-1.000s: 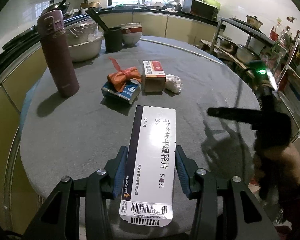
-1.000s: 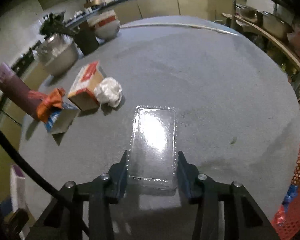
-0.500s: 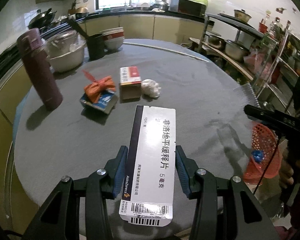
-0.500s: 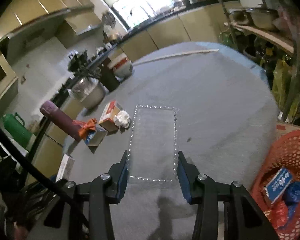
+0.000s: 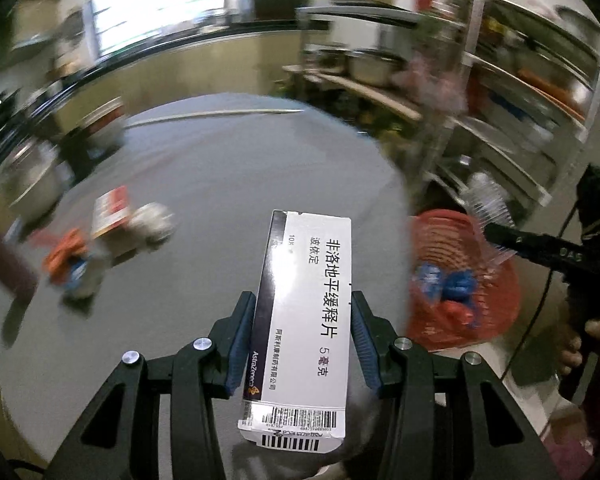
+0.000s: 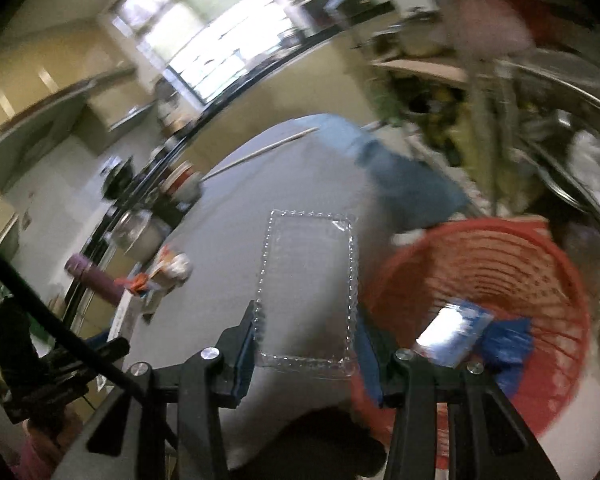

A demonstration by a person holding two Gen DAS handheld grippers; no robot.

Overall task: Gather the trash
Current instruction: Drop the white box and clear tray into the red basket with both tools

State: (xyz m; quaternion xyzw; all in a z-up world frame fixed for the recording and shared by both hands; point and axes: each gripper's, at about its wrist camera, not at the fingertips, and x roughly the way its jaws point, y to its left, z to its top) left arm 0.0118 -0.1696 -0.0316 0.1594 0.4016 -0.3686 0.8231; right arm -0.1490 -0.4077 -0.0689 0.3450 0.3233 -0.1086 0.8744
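Observation:
My left gripper (image 5: 302, 334) is shut on a white medicine box (image 5: 306, 320) with black Chinese print, held above the grey round table (image 5: 228, 184). My right gripper (image 6: 306, 340) is shut on a clear plastic tray (image 6: 308, 284), held just left of the red trash basket (image 6: 500, 264). The basket also shows in the left wrist view (image 5: 456, 240), beyond the table's right edge, with blue and red wrappers inside. The right gripper (image 5: 540, 244) with the clear tray is above that basket.
A red-and-white carton (image 5: 112, 220), a crumpled white wad (image 5: 156, 220) and a blue box with an orange bow (image 5: 72, 260) lie on the table's left. A maroon flask (image 6: 96, 276), metal bowls and shelving with pots stand around. Both views are blurred.
Both grippers have swung right with their loads, away from the table's middle. The red basket is now close by the right gripper.

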